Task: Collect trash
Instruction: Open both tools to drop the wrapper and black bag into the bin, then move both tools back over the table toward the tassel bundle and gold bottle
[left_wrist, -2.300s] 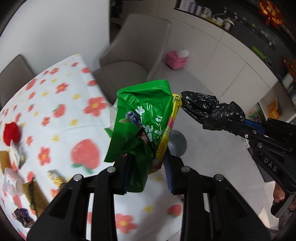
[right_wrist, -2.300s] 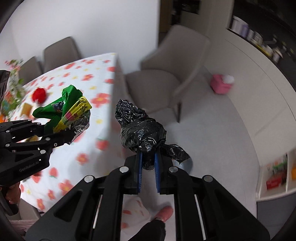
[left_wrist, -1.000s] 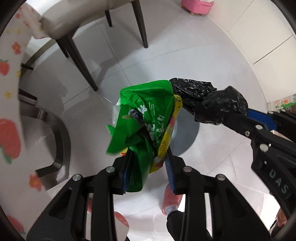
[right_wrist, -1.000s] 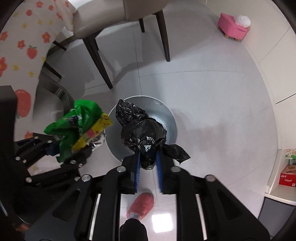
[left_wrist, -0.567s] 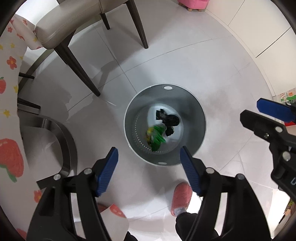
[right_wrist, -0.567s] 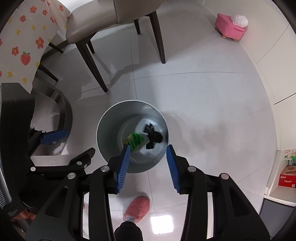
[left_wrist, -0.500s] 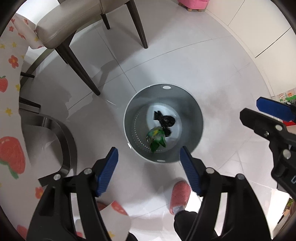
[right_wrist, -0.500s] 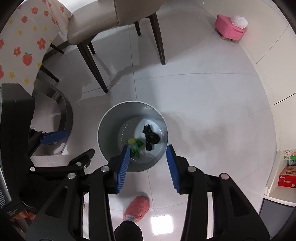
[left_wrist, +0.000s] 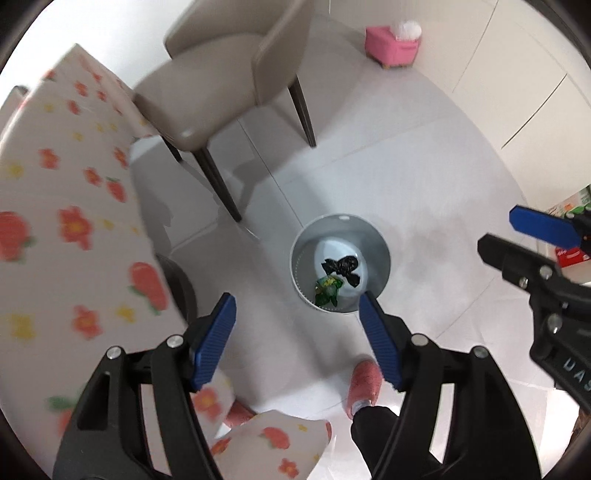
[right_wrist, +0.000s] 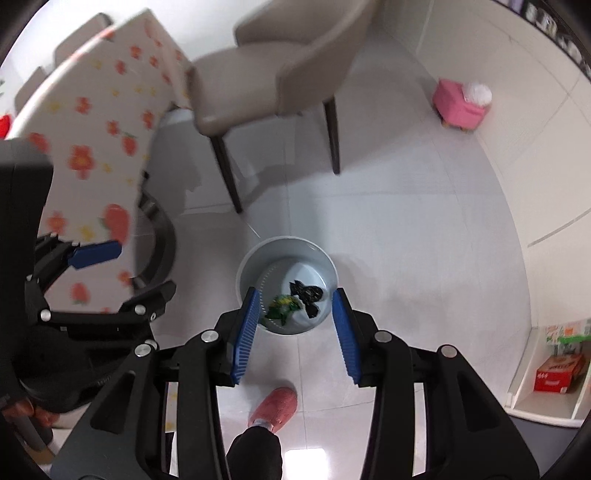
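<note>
Already both pieces of trash lay at the bottom of the grey bin (left_wrist: 380, 254): the green wrapper (left_wrist: 327, 288) touching the black bag (left_wrist: 341, 266). Above it the left gripper (left_wrist: 297, 338) stood wide and empty, the right gripper (right_wrist: 297, 334) narrower, also empty. Whether more trash waited on the flowered table (left_wrist: 55, 206) I could not tell.

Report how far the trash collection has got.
Done: the green wrapper and the crumpled black bag lie at the bottom of the grey bin on the floor. In hand: nothing; the left gripper and the right gripper are both open and empty above the bin. Left: the part of the flowered table in view is too blurred to show more trash.
</note>
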